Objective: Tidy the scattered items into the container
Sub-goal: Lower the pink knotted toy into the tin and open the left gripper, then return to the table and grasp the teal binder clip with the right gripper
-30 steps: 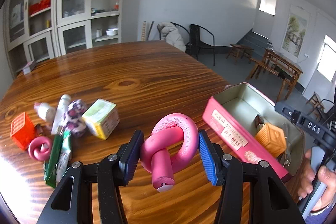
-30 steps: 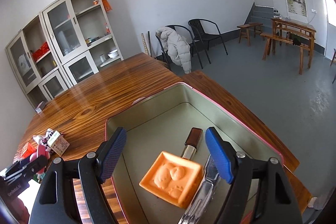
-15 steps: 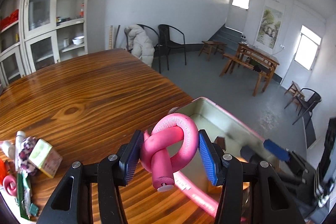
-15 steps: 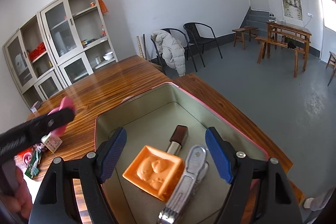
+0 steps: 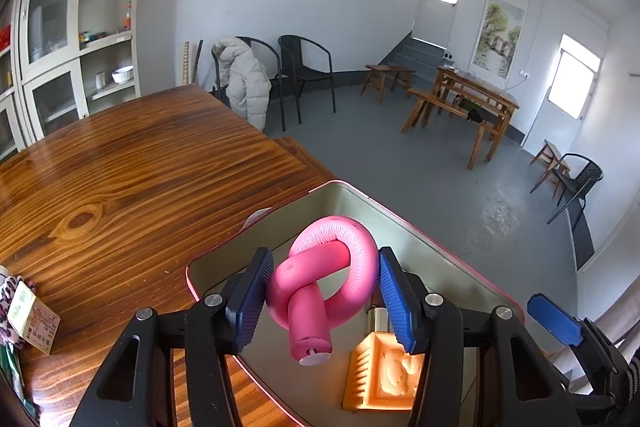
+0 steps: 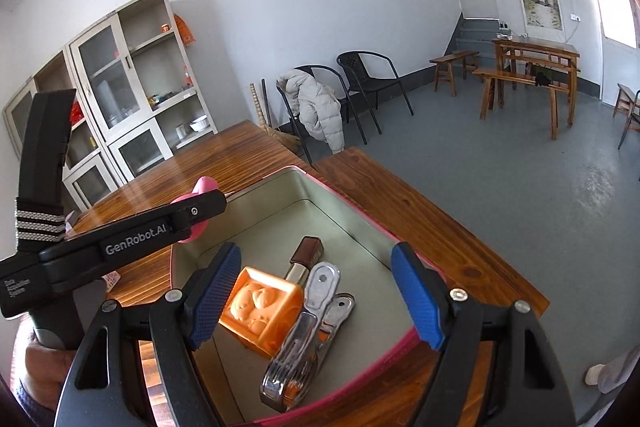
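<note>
Now left tongs (image 5: 323, 301) clamp pink foam knot (image 5: 324, 283) above tin (image 5: 404, 221); right tongs (image 6: 316, 301) wide open, empty.

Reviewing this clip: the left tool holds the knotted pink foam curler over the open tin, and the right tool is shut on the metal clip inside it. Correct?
Not quite. The right tool is open and holds nothing; the metal clip lies loose in the tin, as the right wrist view shows. The left tool does hold the knotted pink foam curler over the open tin.

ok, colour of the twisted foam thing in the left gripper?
Pink foam twist; clearest in the left wrist view.
</note>
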Tool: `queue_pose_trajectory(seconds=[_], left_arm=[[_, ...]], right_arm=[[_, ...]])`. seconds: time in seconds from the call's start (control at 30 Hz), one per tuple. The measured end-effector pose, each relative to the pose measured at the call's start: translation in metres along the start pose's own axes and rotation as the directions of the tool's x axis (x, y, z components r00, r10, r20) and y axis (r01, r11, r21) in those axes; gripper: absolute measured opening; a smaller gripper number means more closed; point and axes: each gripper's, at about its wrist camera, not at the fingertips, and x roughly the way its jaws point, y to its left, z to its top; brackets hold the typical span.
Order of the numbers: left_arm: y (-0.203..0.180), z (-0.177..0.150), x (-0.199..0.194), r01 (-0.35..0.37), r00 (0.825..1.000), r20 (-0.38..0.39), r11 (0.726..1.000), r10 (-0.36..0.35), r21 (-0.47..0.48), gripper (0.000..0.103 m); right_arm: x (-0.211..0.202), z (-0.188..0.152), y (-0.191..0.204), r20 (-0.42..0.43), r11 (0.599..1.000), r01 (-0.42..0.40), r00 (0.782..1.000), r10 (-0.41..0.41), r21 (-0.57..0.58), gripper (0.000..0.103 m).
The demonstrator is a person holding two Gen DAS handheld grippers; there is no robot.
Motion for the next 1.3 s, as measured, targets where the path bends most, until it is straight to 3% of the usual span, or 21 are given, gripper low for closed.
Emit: queue_pose_trajectory(seconds=[0.03,0.07,0.13,0.47,0.77,1.07,1.3], left_arm=[[0.001,0.0,0.0,-0.003,1.0,-0.004,1.0,0.003,-0.006,0.062],[0.001,0.001,0.0,-0.005,1.0,-0.007,1.0,0.004,-0.014,0.084],[0.003,0.002,-0.005,-0.02,1.0,0.015,0.999,0.02,-0.032,0.102],[0.009,-0.001,-0.019,-0.062,0.997,0.044,0.997,0.064,-0.038,0.102],[0.026,-0.014,-0.043,-0.115,0.991,0.06,0.993,0.116,-0.023,0.102],[0.084,-0.033,-0.08,-0.154,0.984,0.074,0.979,0.165,-0.13,0.102],[0.141,-0.061,-0.118,-0.244,0.961,0.084,0.949,0.265,-0.201,0.102]], right_arm=[[0.001,0.0,-0.001,-0.002,1.0,-0.001,1.0,0.001,0.005,0.081],[0.001,0.0,-0.002,-0.003,1.0,-0.003,1.0,0.003,0.009,0.081],[0.002,0.0,-0.003,-0.004,1.0,-0.006,1.0,0.006,0.015,0.081],[-0.003,-0.001,0.0,0.004,1.0,-0.019,1.0,0.019,0.022,0.081],[-0.008,-0.003,0.029,0.002,0.998,-0.06,0.998,0.06,-0.024,0.081],[-0.012,-0.012,0.077,-0.002,0.99,-0.109,0.994,0.109,-0.094,0.082],[-0.011,-0.026,0.122,-0.033,0.973,-0.178,0.984,0.175,-0.143,0.082]])
